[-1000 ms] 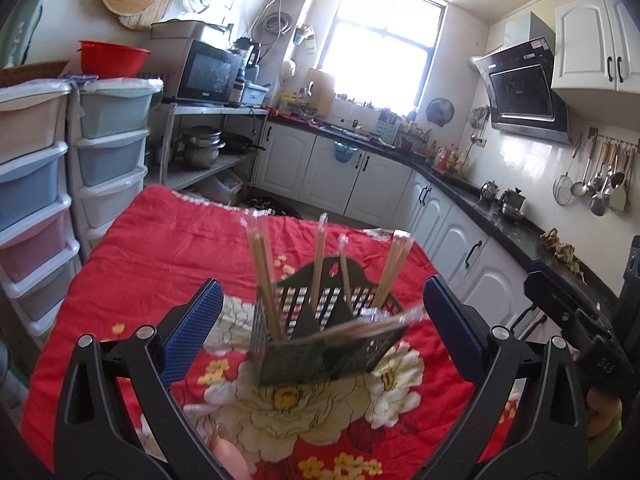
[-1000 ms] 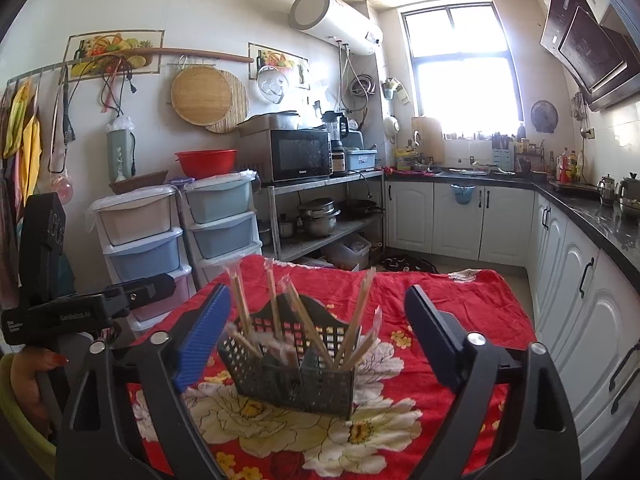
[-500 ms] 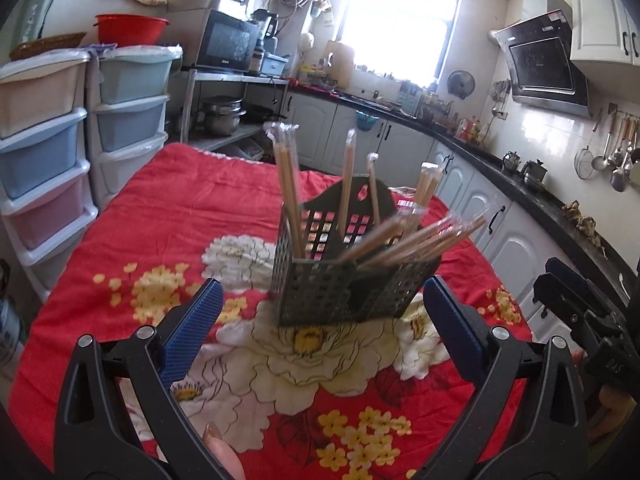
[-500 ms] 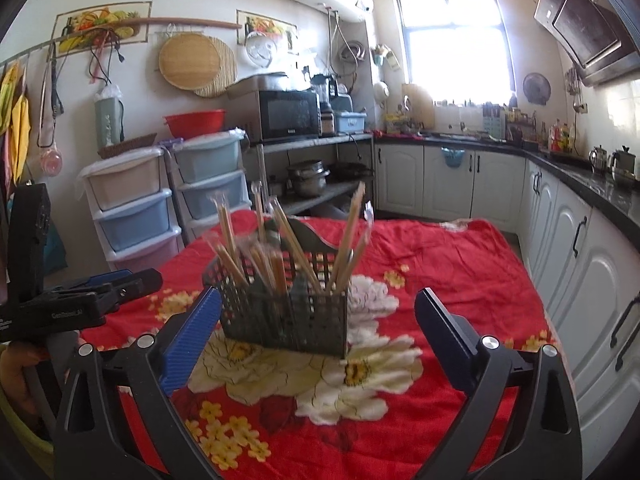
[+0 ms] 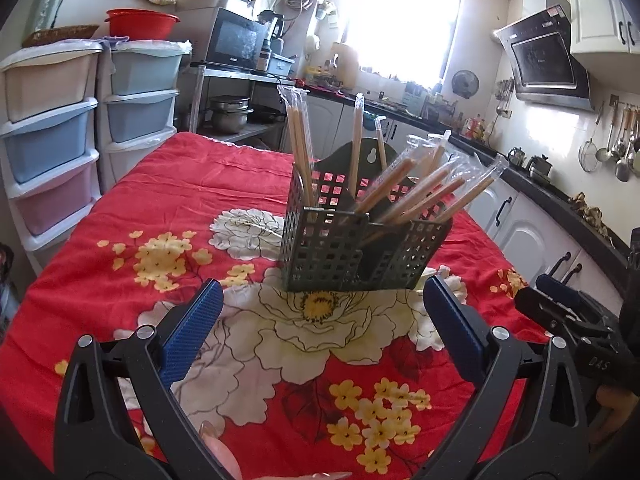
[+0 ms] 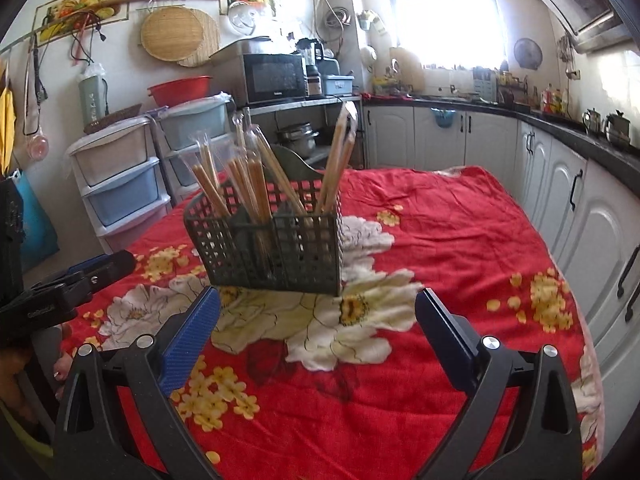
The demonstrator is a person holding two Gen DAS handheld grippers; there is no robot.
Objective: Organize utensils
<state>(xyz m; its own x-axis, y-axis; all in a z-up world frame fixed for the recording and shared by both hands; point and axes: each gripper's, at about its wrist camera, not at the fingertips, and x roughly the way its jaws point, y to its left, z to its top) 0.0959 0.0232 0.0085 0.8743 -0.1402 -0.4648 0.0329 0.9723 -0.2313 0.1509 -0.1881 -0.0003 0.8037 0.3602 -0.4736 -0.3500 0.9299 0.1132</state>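
Note:
A dark green perforated utensil holder (image 5: 352, 248) (image 6: 276, 248) stands on the red flowered tablecloth (image 5: 120, 240) (image 6: 460, 232). Several pairs of plastic-wrapped wooden chopsticks (image 5: 416, 188) (image 6: 248, 176) stick out of its compartments, some upright, some leaning. My left gripper (image 5: 322, 320) hangs open just short of the holder, nothing between its blue pads (image 5: 192, 328). My right gripper (image 6: 318, 328) is open too, in front of the holder from the other side, with nothing in it. Each gripper shows at the edge of the other's view.
Stacked plastic drawers (image 5: 52, 136) stand left of the table. A metal rack with a microwave (image 5: 236, 40) and pots stands behind it. White cabinets under a black counter (image 6: 560, 152) run along the right. Utensils hang on the wall (image 5: 620, 140).
Both grippers have sunk toward the table and tilted down. The holder now sits higher in both views, beyond the fingertips instead of between the fingers.

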